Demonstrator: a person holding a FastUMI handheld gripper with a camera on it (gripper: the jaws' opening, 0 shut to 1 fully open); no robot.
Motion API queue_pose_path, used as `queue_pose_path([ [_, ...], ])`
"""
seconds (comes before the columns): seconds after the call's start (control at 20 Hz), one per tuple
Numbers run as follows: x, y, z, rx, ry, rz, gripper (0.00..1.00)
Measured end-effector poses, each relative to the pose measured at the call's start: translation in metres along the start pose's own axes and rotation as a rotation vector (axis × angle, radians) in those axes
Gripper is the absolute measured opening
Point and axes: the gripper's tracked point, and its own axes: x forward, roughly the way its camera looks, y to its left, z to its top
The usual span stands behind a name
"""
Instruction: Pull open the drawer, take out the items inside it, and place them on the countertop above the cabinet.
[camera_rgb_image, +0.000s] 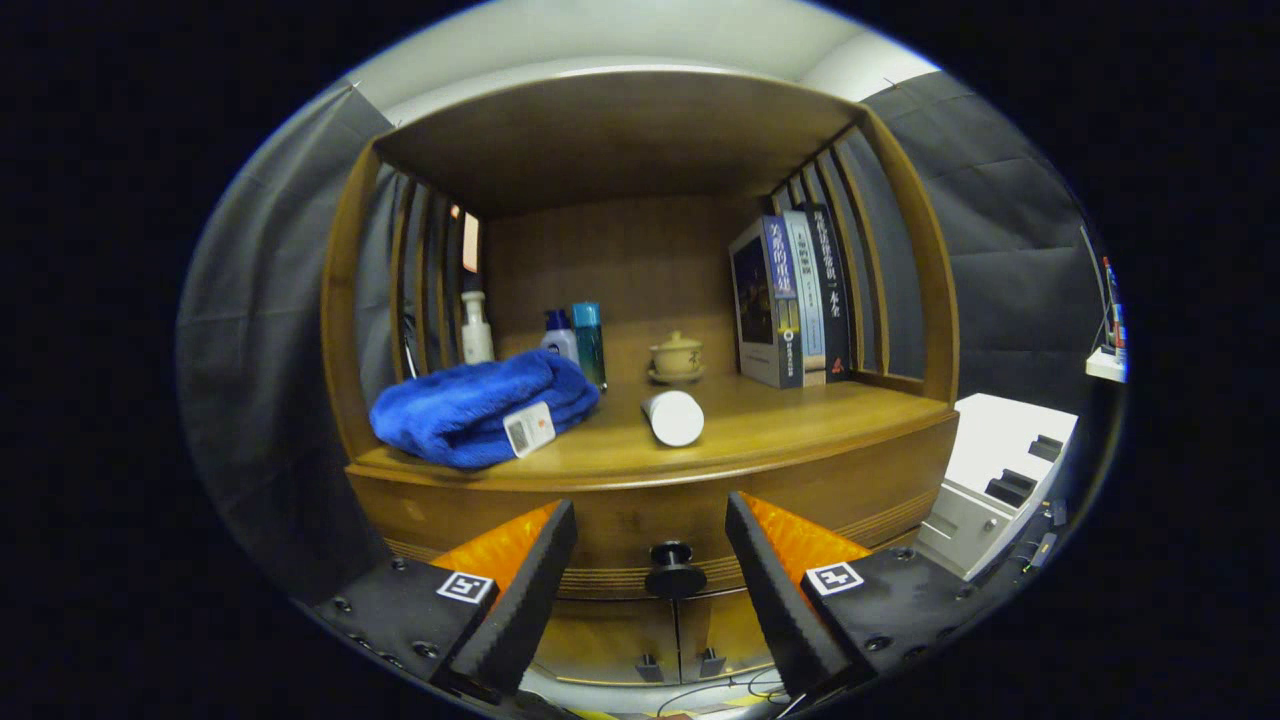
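We hold the gripper (650, 540) spread wide and empty, its two fingers pointing at the front of a wooden cabinet (400, 520). The drawer (620, 520) sits shut, and its dark round knob (672, 570) lies in the gap between our fingers, about midway across, near the tips but touching neither; we cannot tell how far in front of it we are. What lies inside the drawer is hidden from us.

Just above the drawer front runs the countertop (800, 420), beyond our fingertips. On it, ahead of the left finger, a folded blue towel (480, 405) with a small tag rests near the front edge. A white cylinder (675, 417) lies on its side just beside the towel, almost straight above the knob. Farther back we see a white pump bottle (476, 328), two blue-capped bottles (578, 340) behind the towel, a small lidded cup (677, 355) on a saucer, and several books (795, 300) standing upright against the right-hand slats. Below the drawer, two cabinet doors (680, 635) meet in the middle.
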Motion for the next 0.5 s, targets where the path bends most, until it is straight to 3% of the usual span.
queue_pose_path([
  [0.1, -0.019, 0.004, 0.025, -0.023, -0.033, 0.018, 0.98],
  [0.15, -0.057, -0.029, 0.015, -0.05, -0.044, 0.025, 0.98],
  [0.5, -0.122, -0.043, 0.085, -0.112, -0.114, 0.048, 0.97],
])
